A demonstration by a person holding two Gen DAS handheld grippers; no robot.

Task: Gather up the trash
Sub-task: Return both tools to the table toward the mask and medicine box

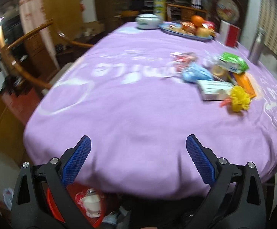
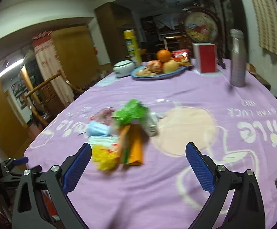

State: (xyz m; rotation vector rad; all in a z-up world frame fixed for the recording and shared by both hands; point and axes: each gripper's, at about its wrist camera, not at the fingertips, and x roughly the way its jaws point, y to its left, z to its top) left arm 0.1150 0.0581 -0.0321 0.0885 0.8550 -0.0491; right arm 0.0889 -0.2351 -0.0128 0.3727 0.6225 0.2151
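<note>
A: What is seen from the left wrist view?

B: The left gripper (image 1: 138, 143) is held above the near edge of a table covered by a purple tablecloth (image 1: 119, 105); its jaws are spread wide and nothing is held between them. A pile of trash (image 1: 220, 76) is seen on the cloth, well ahead and to the right: a crumpled blue face mask (image 1: 195, 73), a green wrapper (image 1: 233, 62), a white carton (image 1: 213, 90), an orange packet (image 1: 246, 83) and a yellow pom-pom (image 1: 239, 99). Below the table edge, a red bin (image 1: 89, 206) with scraps already inside is seen on the floor.

A: And from the right wrist view?

B: The right gripper (image 2: 138, 148) is held over the cloth with its jaws spread apart, empty. The same trash pile lies just ahead, left of centre: the yellow pom-pom (image 2: 104, 157) is found nearest the left finger, with the orange packet (image 2: 133, 148) beside it and the green wrapper (image 2: 131, 113) and blue mask (image 2: 98, 129) behind. Farther back, a blue plate of fruit (image 2: 157, 70), a red box (image 2: 207, 60) and a metal bottle (image 2: 237, 57) are seen. The left gripper (image 2: 22, 162) is glimpsed at the left edge.
</note>
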